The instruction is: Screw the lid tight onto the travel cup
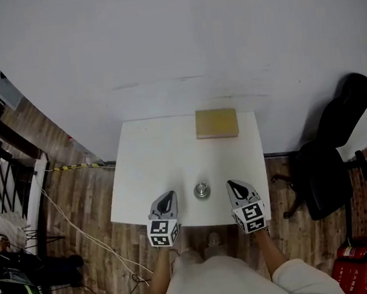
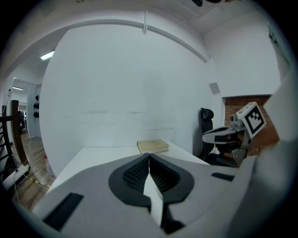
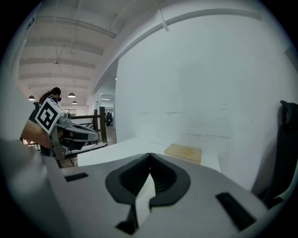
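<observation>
A small round metal travel cup [image 1: 202, 190] stands on the white table [image 1: 147, 173] near its front edge, seen from above in the head view. My left gripper [image 1: 170, 195] hovers just left of the cup, shut and empty. Just right of the cup is my right gripper [image 1: 230, 184], also shut with nothing in it. In the left gripper view the jaws [image 2: 149, 155] meet tip to tip, and the right gripper [image 2: 219, 134] shows at the right edge. The right gripper view shows its jaws [image 3: 149, 155] closed, with the left gripper [image 3: 95, 135] at the left. The cup is hidden in both gripper views.
A tan flat box [image 1: 217, 123] lies at the table's far edge against the white wall. A black office chair [image 1: 331, 160] stands right of the table. A red extinguisher [image 1: 349, 269] is on the wooden floor. Black railings [image 1: 3, 168] and cables [image 1: 81, 232] are to the left.
</observation>
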`<action>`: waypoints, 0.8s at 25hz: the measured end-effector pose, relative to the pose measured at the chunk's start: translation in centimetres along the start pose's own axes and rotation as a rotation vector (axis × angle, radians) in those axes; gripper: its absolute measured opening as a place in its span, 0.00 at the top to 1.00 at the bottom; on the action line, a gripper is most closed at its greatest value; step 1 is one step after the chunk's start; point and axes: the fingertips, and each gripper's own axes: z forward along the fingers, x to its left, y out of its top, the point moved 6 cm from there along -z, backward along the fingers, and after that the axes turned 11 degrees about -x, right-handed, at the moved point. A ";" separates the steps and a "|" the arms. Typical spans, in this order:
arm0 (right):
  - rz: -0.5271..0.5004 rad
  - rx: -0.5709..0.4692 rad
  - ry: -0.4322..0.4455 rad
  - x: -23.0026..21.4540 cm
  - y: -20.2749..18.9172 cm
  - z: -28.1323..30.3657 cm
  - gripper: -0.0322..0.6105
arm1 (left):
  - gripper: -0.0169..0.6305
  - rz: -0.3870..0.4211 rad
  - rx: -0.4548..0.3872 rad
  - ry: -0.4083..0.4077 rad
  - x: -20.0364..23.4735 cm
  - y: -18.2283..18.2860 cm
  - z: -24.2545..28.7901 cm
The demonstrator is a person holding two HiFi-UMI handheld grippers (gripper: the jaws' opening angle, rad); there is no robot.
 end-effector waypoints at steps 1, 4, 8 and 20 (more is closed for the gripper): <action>0.006 0.005 0.000 0.1 -0.2 0.0 0.95 | 0.96 -0.001 0.007 -0.002 0.0 -0.2 -0.1; 0.021 0.018 0.004 0.6 -1.0 0.1 0.95 | 0.96 -0.002 0.029 -0.016 0.1 -1.3 -0.1; 0.033 0.044 0.009 1.6 -2.3 0.3 0.95 | 0.96 -0.015 0.050 -0.044 0.1 -3.1 0.0; 0.064 0.121 -0.027 4.7 -5.5 2.3 0.95 | 0.96 -0.049 0.118 -0.217 0.9 -8.6 1.6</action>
